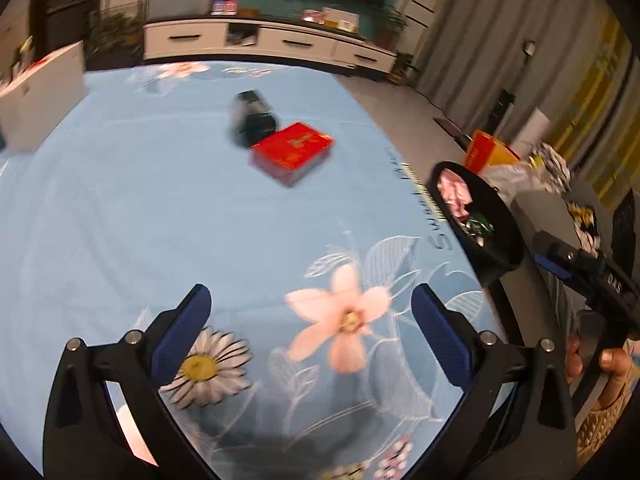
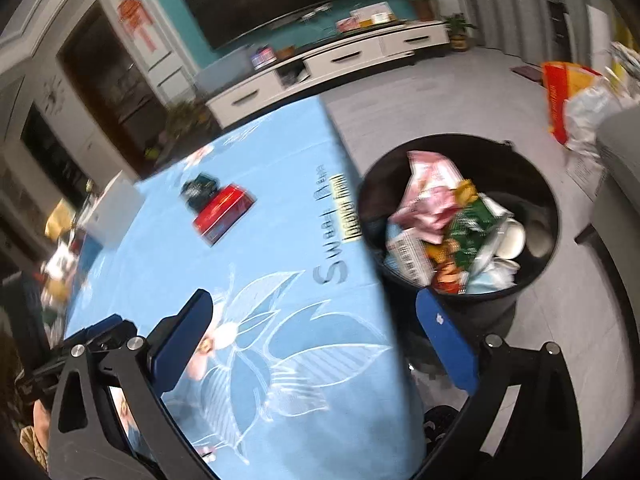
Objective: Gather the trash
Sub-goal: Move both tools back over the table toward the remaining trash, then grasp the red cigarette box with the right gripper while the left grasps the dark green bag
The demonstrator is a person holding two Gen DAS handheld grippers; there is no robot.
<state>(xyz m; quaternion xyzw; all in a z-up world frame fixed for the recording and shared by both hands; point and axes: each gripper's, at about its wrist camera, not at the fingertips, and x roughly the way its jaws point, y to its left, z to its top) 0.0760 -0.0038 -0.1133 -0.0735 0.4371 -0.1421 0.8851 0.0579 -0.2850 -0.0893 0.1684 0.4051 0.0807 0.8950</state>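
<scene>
A red box point(image 1: 292, 152) lies on the light blue flowered tablecloth point(image 1: 160, 208), with a dark packet point(image 1: 254, 118) just behind it; both also show in the right wrist view, the red box point(image 2: 224, 210) and the dark packet point(image 2: 200, 188). A black trash bin point(image 2: 532, 184) full of wrappers stands on the floor beside the table's right edge, and also shows in the left wrist view point(image 1: 500, 224). My left gripper point(image 1: 310, 308) is open and empty over the cloth. My right gripper point(image 2: 314, 320) is open and empty over the table's edge, near the bin.
A white box point(image 1: 40, 96) stands at the table's left. A white TV cabinet point(image 1: 260, 40) runs along the far wall. An orange bag point(image 2: 560, 92) and a white plastic bag point(image 2: 592, 112) lie on the grey floor beyond the bin.
</scene>
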